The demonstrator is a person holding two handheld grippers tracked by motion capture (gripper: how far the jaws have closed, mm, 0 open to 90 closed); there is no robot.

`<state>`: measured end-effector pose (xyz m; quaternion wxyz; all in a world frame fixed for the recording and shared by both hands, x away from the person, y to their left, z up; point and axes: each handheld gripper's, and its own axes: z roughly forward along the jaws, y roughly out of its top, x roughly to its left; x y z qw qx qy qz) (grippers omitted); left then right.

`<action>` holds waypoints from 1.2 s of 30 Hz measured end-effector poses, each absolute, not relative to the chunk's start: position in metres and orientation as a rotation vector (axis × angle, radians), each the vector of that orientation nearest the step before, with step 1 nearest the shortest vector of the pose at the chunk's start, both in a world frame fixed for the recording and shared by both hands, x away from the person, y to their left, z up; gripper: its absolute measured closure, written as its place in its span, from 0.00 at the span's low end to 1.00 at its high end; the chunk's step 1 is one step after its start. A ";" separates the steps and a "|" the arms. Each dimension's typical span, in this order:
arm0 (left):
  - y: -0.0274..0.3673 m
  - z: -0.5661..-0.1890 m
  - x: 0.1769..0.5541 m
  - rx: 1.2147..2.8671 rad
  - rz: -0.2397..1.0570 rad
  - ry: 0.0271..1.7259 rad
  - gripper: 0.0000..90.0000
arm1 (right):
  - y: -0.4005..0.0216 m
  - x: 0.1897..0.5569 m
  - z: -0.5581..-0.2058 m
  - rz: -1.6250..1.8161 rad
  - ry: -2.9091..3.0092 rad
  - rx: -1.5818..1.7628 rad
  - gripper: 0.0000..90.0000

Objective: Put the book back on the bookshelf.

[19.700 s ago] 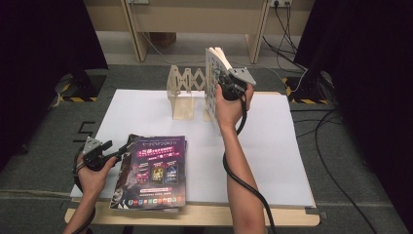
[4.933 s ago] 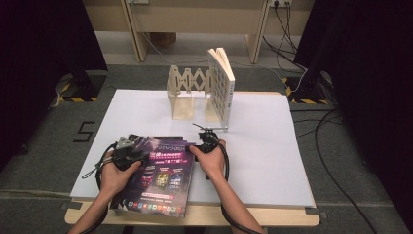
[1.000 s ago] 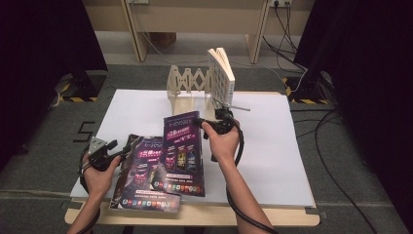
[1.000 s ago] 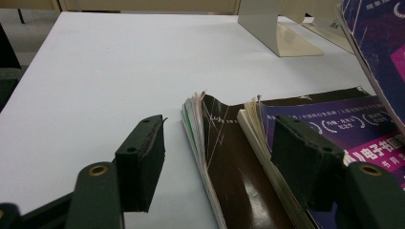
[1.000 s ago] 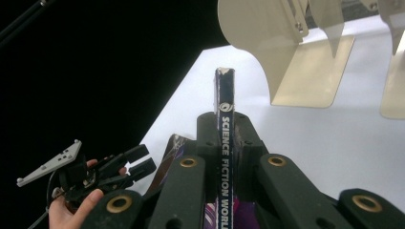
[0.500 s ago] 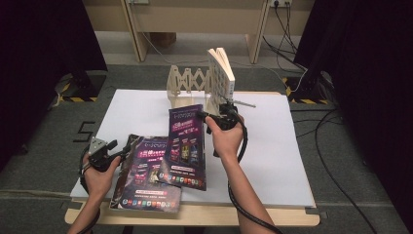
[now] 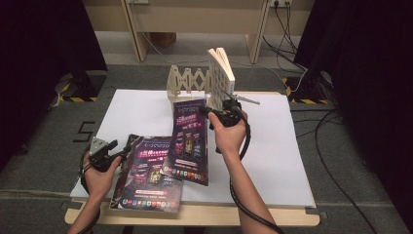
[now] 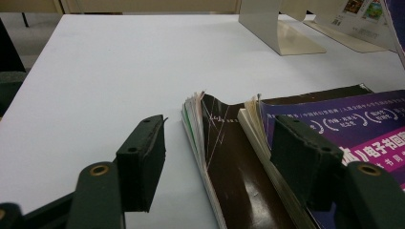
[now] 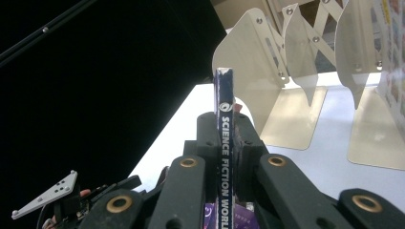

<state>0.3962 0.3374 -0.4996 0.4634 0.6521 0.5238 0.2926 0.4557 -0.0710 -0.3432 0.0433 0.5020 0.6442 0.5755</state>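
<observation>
Magazine (image 7: 188, 141), lifted off the stack (image 7: 146, 180) since a second ago, hangs clamped in the right gripper (image 7: 214, 113) near the rack (image 7: 187, 83), ready for shelving; left gripper (image 7: 113, 146) gapes empty.

Stood on grey carpet (image 7: 58, 122), flanked by black curtains (image 7: 44, 44) on both sides. Beyond lay pale wooden furniture legs (image 7: 131, 29), yellow-black hazard tape (image 7: 73, 99) and trailing cables (image 7: 336, 141).
</observation>
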 end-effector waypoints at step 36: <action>0.335 -0.500 0.396 1.620 0.732 1.280 0.41 | -0.079 0.459 -0.320 1.737 1.810 1.454 0.94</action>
